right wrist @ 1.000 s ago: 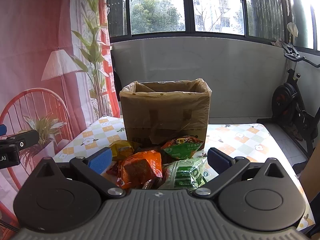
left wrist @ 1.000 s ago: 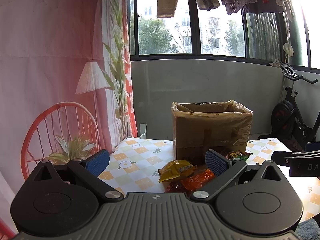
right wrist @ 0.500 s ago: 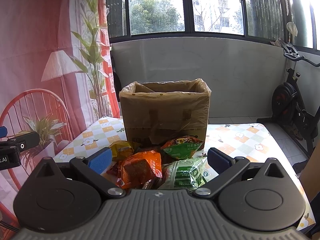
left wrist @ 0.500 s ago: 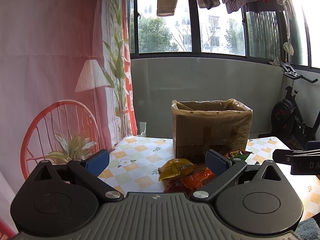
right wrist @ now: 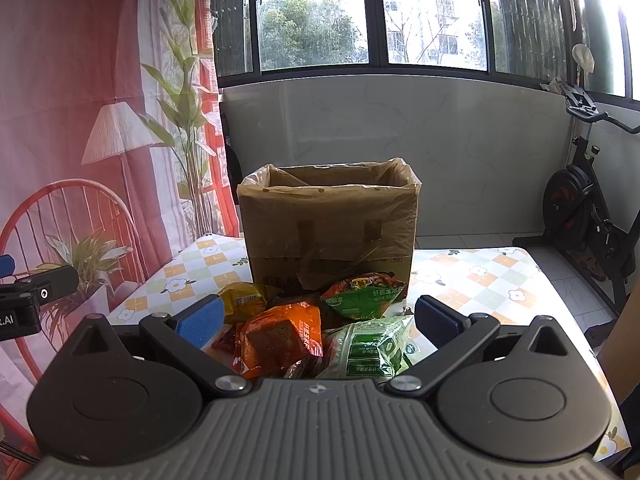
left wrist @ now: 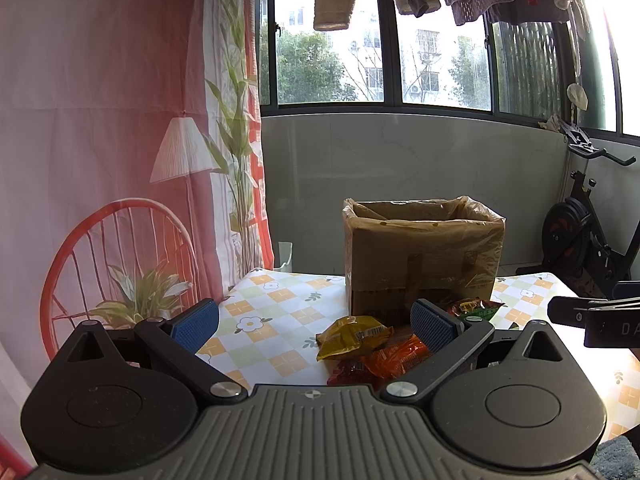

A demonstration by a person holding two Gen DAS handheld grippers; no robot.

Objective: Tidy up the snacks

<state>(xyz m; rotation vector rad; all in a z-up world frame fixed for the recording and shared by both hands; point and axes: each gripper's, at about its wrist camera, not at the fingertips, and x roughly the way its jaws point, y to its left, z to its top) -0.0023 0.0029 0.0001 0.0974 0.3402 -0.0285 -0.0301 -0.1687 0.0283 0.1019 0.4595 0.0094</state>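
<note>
Cardboard box stands behind piled snack packets; exercise bike beyond.

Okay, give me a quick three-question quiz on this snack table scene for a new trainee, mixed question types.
1. True or false: the brown cardboard box lined with clear plastic is open at the top.
2. Which packet lies nearest the right gripper? A) yellow crinkled snack packet B) orange square-block snack packet C) a blue tin
3. Fill in: the left gripper is ____, holding nothing.

Key: 1 true. 2 B. 3 open.
</note>
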